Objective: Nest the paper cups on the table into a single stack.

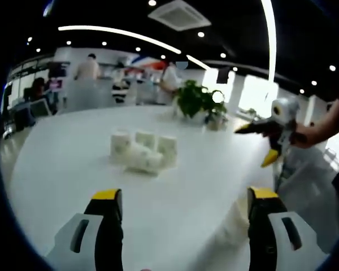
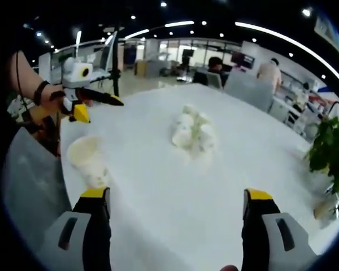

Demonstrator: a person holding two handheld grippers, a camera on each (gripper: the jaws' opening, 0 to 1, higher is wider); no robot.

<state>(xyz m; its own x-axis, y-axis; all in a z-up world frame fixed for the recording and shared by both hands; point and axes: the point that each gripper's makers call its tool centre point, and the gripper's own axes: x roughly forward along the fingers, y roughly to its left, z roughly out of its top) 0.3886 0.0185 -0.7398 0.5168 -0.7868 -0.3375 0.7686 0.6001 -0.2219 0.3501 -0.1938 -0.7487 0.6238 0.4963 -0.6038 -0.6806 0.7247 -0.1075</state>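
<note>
**Inspector:** Paper cups (image 1: pixel 142 151), a loose cluster near the middle of the white worktop (image 1: pixel 68 147). Some stand upright, at least one lies on its side across the front. Not one stack yet, as far as I can judge; the pictures are too soft for a count.

**Onlooker:** And from the other side?

**Inspector:** The right gripper view shows the same cluster (image 2: pixel 193 133), well out from the near edge. One more cup (image 2: pixel 87 160) lies apart, close to the left rim of the worktop (image 2: pixel 260 147), its mouth turned toward the camera. It will need collecting too.

**Onlooker:** The tools, left to right?

**Inspector:** Left tool (image 1: pixel 183 212): jaws set wide, nothing between them, aimed at the cluster from a distance. It also appears in the right gripper view (image 2: pixel 96 104), held in a hand off the worktop's edge. Right tool (image 2: pixel 175 212): likewise wide and empty, and seen in the left gripper view (image 1: pixel 265 144) held off the far right side.

**Onlooker:** Why so far back?

**Inspector:** My reading: an approach posture, one tool to each side, both opened enough to take a cup. No contact yet.

**Onlooker:** Anything else?

**Inspector:** A potted plant (image 1: pixel 199 101) stands beyond the cups, well apart. Risk noted: the tipped cups may roll when touched.
</note>
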